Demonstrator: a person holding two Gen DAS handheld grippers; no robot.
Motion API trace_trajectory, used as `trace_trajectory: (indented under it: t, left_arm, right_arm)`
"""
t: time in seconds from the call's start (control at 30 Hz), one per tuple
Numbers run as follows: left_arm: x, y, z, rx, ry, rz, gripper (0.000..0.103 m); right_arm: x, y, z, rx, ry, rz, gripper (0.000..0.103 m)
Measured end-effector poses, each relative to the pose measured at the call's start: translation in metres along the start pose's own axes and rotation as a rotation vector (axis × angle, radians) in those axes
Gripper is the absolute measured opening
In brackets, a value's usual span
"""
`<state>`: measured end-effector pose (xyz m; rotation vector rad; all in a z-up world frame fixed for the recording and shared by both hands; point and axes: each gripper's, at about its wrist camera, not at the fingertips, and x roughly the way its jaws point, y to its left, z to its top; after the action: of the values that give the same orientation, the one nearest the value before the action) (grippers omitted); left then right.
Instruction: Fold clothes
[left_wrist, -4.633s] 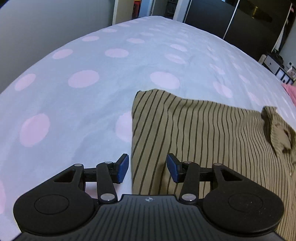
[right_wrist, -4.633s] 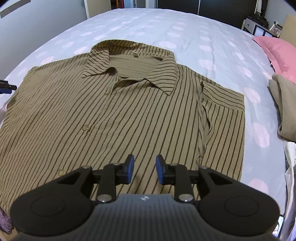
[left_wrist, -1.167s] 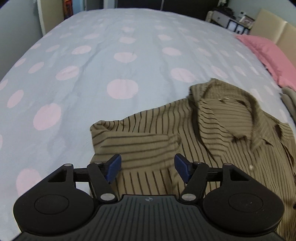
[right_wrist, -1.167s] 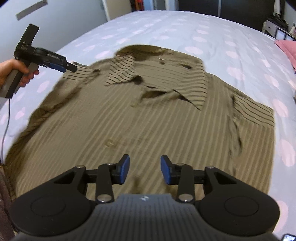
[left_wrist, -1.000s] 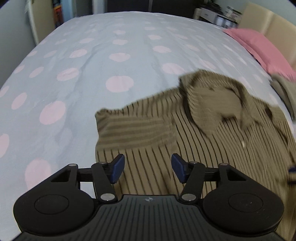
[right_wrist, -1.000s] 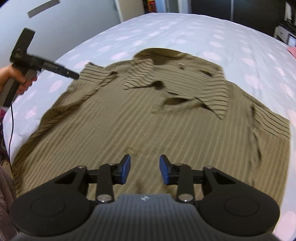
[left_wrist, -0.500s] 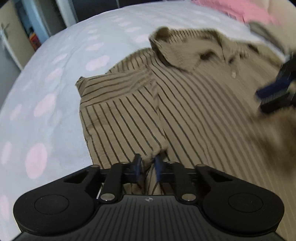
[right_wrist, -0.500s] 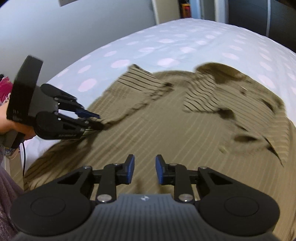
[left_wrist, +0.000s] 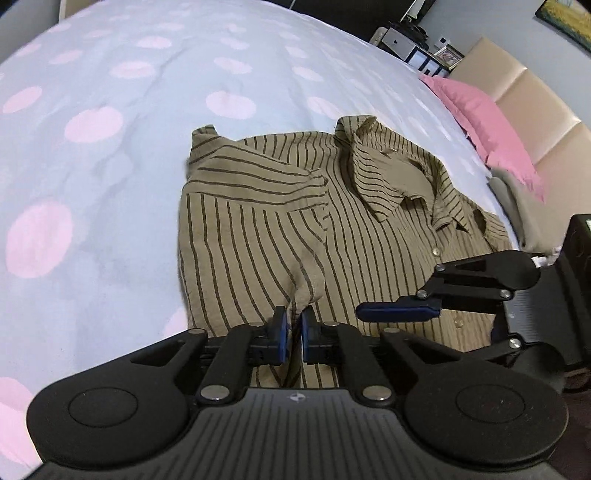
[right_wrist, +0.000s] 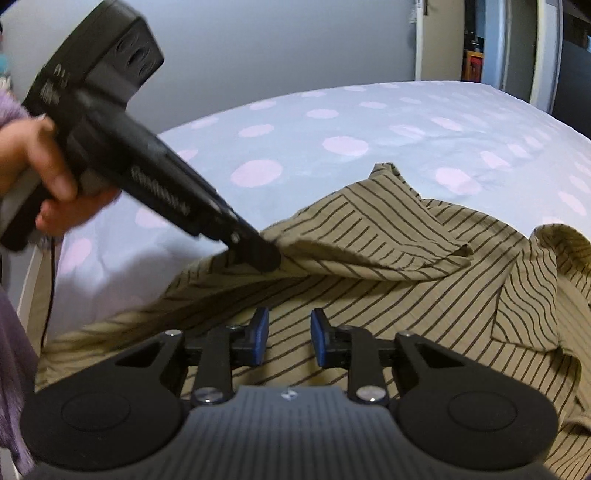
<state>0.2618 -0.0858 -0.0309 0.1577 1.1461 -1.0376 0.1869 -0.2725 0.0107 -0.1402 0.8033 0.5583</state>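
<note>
the room is a bedroom, and most of both views is taken up by the bed (left_wrist: 110, 110), covered in a pale blue sheet dotted with large pink spots and lightly creased. a plain grey-blue wall (right_wrist: 277, 44) rises behind it in the right wrist view, with a white door frame (right_wrist: 421, 40) at the far corner. in the left wrist view a beige padded headboard (left_wrist: 524, 96) stands at the far right, a pink pillow (left_wrist: 487, 125) lies against it, and a low shelf unit with small objects (left_wrist: 417, 48) stands beyond the bed's far edge near dark cabinet fronts.

the striped shirt (left_wrist: 369, 229), olive-tan with thin dark lines, lies spread on the near part of the bed, collar toward the pillow and buttons up. its sleeve side is folded inward over the front panel, rumpled into a raised ridge.

a hand (right_wrist: 40, 173) with a purple sleeve holds the left gripper (left_wrist: 293, 325), whose blue pads are pinched tight on a fold of the shirt fabric near that side's edge; in the right wrist view its tip lifts the cloth slightly off the layer below.

the right gripper (right_wrist: 286, 334) hovers just over the shirt front, its jaws parted with nothing clamped between them, the fabric only lying beneath.
</note>
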Motion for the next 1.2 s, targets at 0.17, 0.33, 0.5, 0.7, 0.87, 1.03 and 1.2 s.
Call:
trace_trajectory:
  t: [0.17, 0.33, 0.5, 0.7, 0.87, 1.03, 1.2]
  left_arm:
    - [0.004, 0.003, 0.001, 0.015, 0.027, 0.01, 0.006]
    - [0.0, 0.008, 0.002, 0.008, 0.022, 0.02, 0.012]
    - [0.001, 0.008, 0.003, 0.016, 0.02, 0.042, 0.009]
    - [-0.007, 0.01, 0.003, 0.012, -0.002, 0.056, 0.0]
    - [-0.01, 0.015, 0.003, 0.007, -0.007, 0.074, 0.0]
    - [-0.006, 0.023, 0.001, 0.009, 0.024, 0.149, 0.0]
    - [-0.003, 0.026, -0.001, 0.017, 0.033, 0.17, 0.0]
  right_arm:
    - [-0.001, -0.002, 0.006, -0.017, -0.013, 0.009, 0.028]
    - [0.006, 0.007, 0.013, -0.064, -0.025, 0.034, 0.028]
    - [0.018, 0.013, 0.013, -0.091, 0.006, 0.05, 0.028]
    - [0.032, 0.014, 0.012, -0.096, -0.002, 0.05, 0.028]
    - [0.049, 0.018, 0.018, -0.17, -0.01, 0.058, 0.03]
    - [0.06, 0.014, 0.019, -0.214, -0.012, 0.08, 0.046]
    - [0.072, 0.006, 0.013, -0.175, -0.005, 0.08, 0.043]
